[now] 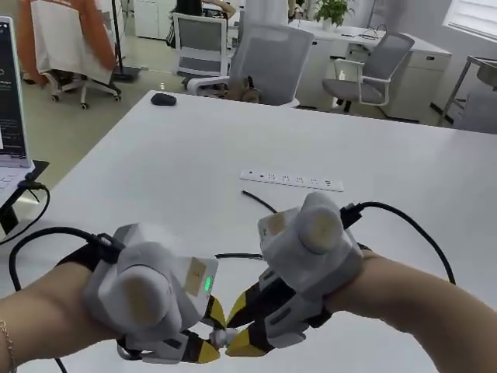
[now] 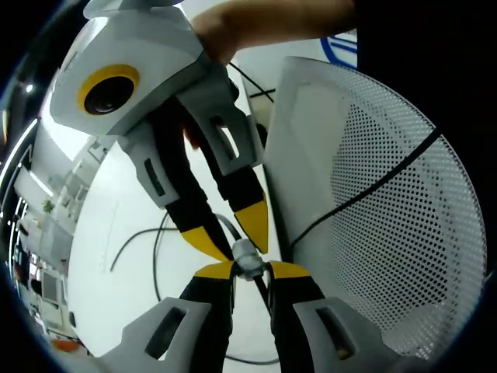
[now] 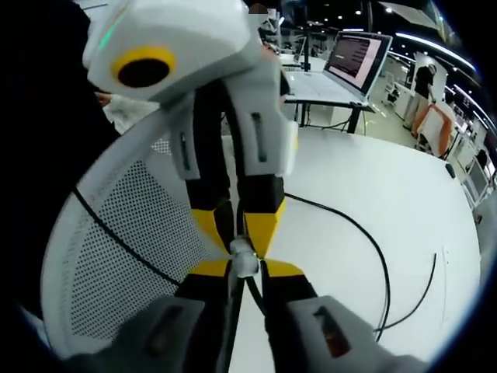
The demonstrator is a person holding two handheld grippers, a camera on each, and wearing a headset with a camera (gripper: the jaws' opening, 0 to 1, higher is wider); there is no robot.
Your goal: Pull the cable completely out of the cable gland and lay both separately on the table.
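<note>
I have one cable gland (image 1: 224, 338), small and pale, at the bottom centre of the head view, where my two tongs meet tip to tip. My left tongs (image 1: 210, 334) are closed to a narrow gap on it. My right tongs (image 1: 241, 332) pinch it from the opposite side. In both gripper views its long axis runs up the frame, in line with the jaws. The one thin black cable (image 1: 260, 202) passes through it and down between the jaws. The rest of that cable lies looped on the white counter (image 1: 194, 148) at centre frame, just below one power strip (image 1: 291, 180).
</note>
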